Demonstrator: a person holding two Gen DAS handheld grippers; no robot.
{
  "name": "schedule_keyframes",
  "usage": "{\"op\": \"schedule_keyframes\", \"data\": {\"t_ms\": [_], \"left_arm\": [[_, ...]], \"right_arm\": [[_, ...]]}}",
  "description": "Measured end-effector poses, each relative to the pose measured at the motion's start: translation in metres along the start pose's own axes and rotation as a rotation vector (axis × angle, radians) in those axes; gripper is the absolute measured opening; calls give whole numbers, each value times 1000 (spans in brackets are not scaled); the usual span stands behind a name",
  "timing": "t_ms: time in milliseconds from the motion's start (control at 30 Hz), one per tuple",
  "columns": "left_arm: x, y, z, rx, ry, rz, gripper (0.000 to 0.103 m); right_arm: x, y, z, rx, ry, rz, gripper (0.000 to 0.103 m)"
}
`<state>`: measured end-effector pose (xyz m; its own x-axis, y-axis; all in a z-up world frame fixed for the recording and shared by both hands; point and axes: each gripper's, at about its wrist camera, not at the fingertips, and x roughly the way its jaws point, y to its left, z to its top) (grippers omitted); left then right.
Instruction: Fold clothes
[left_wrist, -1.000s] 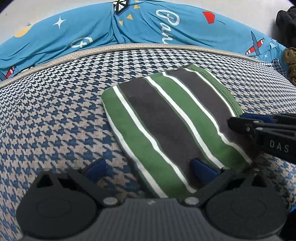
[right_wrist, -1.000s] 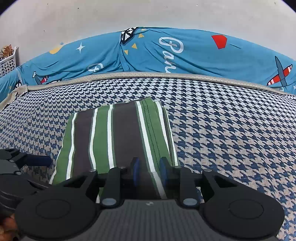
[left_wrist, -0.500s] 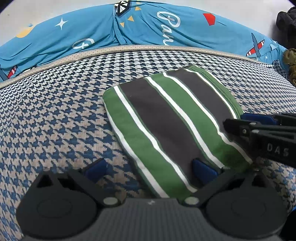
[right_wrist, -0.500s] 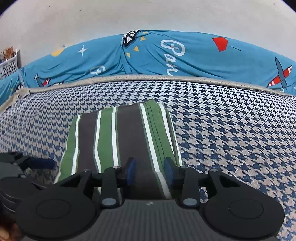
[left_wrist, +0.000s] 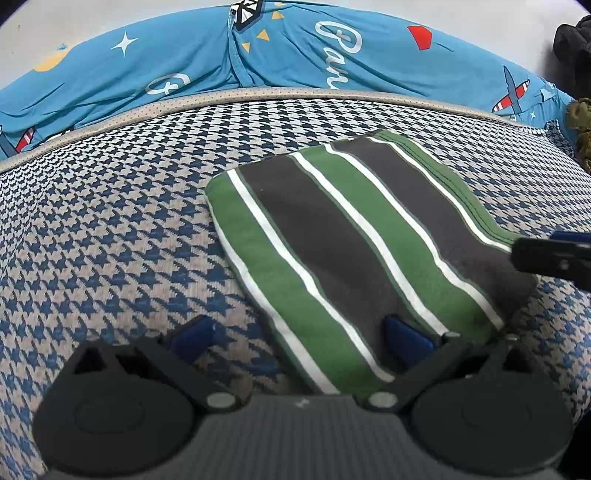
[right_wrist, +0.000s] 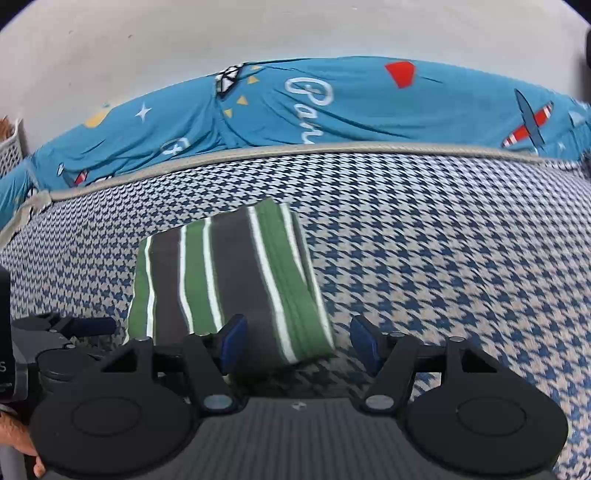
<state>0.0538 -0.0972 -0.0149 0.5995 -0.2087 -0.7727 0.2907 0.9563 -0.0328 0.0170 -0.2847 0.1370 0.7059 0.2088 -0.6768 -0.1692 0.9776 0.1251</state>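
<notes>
Your right hand-held gripper (right_wrist: 295, 341) is opening, pads clear of the folded striped garment (right_wrist: 236, 280) — snag that lower-centre corner and it unfolds; left hand-held gripper (left_wrist: 295, 336) is spread.

Folded garment (left_wrist: 354, 251) lies flat on mattress (left_wrist: 110, 229). Bedding (left_wrist: 295, 51) is bunched behind it along the far edge. Left gripper (left_wrist: 299, 336) straddles its near-left corner; right gripper (right_wrist: 295, 341) at near-right corner.

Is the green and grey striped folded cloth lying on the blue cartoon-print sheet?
No, the striped cloth lies on the houndstooth cover.
</notes>
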Motion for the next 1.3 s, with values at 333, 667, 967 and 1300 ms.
{"op": "schedule_keyframes", "data": {"t_ms": [333, 667, 967, 1300], "left_arm": [[1, 0, -1, 4, 2, -1, 103], [1, -3, 1, -7, 16, 11, 103], [1, 0, 1, -24, 22, 3, 103], [-8, 1, 4, -22, -27, 7, 103]], "right_arm": [[7, -26, -8, 116, 40, -6, 68], [11, -44, -7, 230, 61, -17, 76], [10, -46, -7, 259, 50, 30, 77], [9, -47, -8, 275, 41, 77, 77]]}}
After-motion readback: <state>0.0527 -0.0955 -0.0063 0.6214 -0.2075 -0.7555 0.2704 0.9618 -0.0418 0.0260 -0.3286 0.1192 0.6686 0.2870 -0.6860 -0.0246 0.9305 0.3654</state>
